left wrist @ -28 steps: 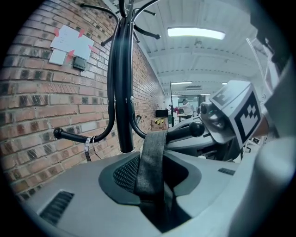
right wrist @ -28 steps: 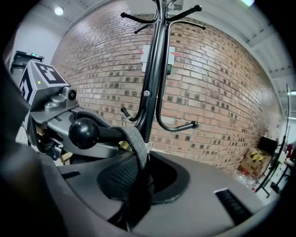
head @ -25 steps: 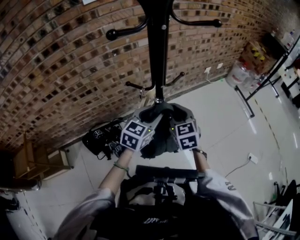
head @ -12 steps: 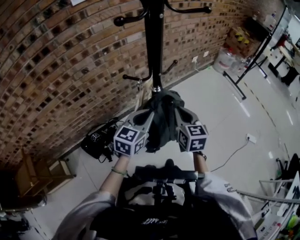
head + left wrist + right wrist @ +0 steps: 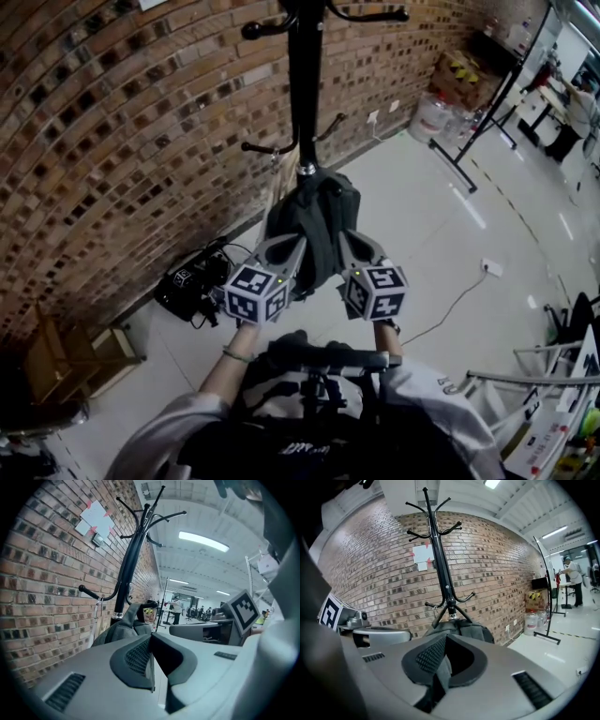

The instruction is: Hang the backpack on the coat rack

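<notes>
Brick wall [image 5: 112, 141] behind, pale floor [image 5: 441, 244]. Head view: backpack [image 5: 314, 216] hangs on coat rack [image 5: 305, 84] at its lower hooks. Left gripper view: left gripper [image 5: 152, 656] jaws fully together, nothing btwn; backpack ahead, apart. Right gripper view: right gripper [image 5: 440, 670] same, empty. Hanging looks done; 0 steps left, maybe check it holds.
</notes>
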`<action>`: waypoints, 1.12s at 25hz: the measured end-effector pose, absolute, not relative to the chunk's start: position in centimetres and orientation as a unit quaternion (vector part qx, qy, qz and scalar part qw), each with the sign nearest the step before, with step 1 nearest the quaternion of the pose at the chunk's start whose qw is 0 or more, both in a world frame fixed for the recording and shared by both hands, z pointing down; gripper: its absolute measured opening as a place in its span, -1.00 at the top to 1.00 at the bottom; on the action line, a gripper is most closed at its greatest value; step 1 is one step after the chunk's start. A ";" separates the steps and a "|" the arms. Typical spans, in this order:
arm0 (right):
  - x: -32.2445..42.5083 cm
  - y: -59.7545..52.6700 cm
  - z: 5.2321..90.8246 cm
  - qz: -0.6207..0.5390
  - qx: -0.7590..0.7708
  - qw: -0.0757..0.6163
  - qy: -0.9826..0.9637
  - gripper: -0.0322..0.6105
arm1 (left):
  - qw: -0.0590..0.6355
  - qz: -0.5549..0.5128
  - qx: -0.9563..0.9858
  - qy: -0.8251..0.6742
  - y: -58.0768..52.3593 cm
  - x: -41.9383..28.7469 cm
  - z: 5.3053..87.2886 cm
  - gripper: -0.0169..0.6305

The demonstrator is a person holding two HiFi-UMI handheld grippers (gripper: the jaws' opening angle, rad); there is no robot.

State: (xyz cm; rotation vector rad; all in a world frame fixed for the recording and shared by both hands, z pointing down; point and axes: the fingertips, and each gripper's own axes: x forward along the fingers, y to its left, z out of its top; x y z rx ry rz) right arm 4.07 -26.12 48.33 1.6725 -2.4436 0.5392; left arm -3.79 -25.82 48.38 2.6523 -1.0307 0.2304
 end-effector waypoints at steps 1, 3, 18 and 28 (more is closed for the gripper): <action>3.8 -25.8 48.1 0.179 0.550 0.064 -0.813 0.86 | 0.144 0.078 0.919 -0.358 -25.4 -3.7 48.3 0.94; 3.2 -25.0 47.8 0.178 0.540 0.064 -0.820 0.86 | 0.147 0.074 0.917 -0.364 -24.5 -3.6 48.2 0.94; 7.3 -16.8 48.5 0.203 0.515 0.068 -0.830 0.87 | 0.157 0.056 0.891 -0.421 -16.2 0.8 47.8 0.94; 6.0 -15.3 47.4 0.179 0.483 0.071 -0.854 0.87 | 0.144 0.058 0.881 -0.448 -14.4 0.4 47.0 0.94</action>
